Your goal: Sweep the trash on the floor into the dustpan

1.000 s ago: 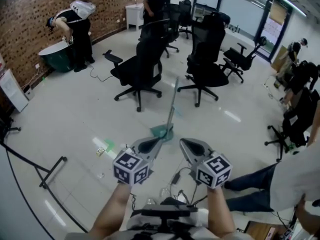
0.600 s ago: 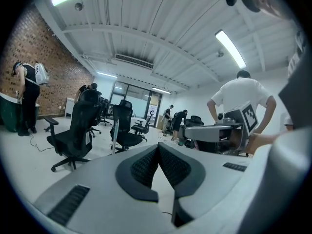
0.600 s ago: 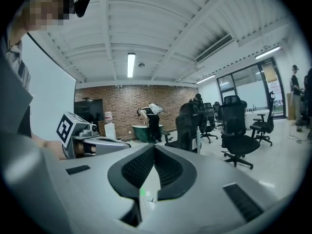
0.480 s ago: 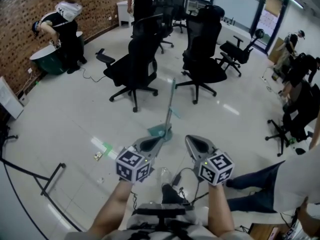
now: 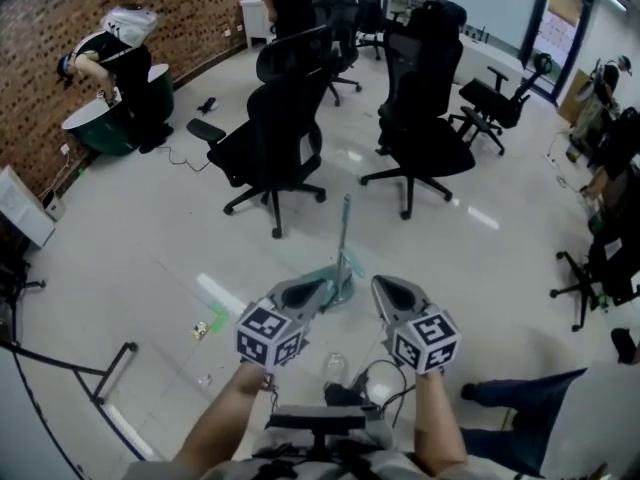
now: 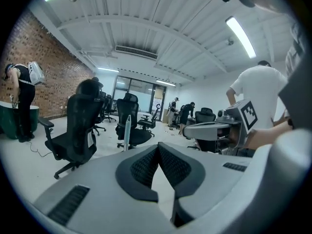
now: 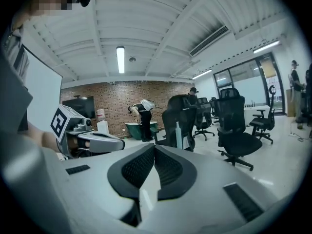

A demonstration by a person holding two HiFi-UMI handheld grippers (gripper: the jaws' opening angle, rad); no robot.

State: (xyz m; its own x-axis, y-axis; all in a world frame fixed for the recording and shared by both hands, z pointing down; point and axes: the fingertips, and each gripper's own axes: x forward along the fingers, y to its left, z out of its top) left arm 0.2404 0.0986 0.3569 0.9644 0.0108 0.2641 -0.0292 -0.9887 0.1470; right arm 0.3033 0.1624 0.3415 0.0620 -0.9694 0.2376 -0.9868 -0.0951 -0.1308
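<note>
Head view: the left hand-held gripper and the right hand-held gripper are held side by side above the floor. Each has its marker cube nearest the camera. Both sets of jaws are closed and neither holds anything. The dustpan rests on the floor just ahead of the left hand-held gripper's tip, and its handle rises upright beyond the two tips. A small piece of trash lies on the floor to the left of the left hand-held gripper, apart from the dustpan. Black office chairs stand farther ahead, past the handle. Far ahead and to the left, a person bends over a green tub beside a brick wall.

Left gripper view: the left hand-held gripper has its jaws together at the tips, with no object between the pads. The handle stands ahead of the jaws and slightly to their left, with office chairs around it. The right hand-held gripper appears to the right, alongside and apart.

Right gripper view: the right hand-held gripper also has its jaws pressed together and empty. The handle stands ahead and slightly to the right of the jaws, in front of an office chair. The left hand-held gripper sits to the left, alongside. The green tub and the bending person are visible beyond it.
</note>
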